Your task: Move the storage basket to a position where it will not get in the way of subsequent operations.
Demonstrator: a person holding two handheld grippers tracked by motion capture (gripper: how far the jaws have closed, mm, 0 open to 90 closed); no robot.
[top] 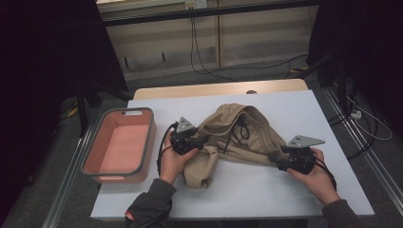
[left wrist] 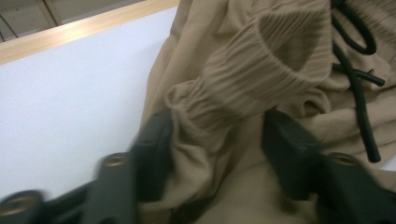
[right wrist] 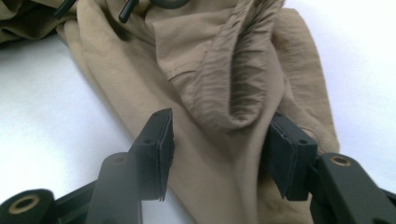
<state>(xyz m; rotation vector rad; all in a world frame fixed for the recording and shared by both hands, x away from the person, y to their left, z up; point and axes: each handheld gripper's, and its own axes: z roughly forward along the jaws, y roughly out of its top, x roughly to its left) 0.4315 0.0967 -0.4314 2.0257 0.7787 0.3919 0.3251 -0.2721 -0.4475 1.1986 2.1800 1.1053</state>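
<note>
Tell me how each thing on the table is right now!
tan shorts: crumpled, lying on the table, waistband bunched up
black drawstring: loose, untied
pink bin: empty, beside the table
left gripper: jaws around the waistband, pressing the fabric
right gripper: jaws open, cloth between them, not pinched

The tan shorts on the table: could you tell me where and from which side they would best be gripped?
Probably at the ribbed elastic waistband of the tan shorts, one gripper at each end. It is the thickest, firmest fold and stands up off the table, so jaws can close across it from the person's side. Left gripper and right gripper already straddle such folds.
</note>
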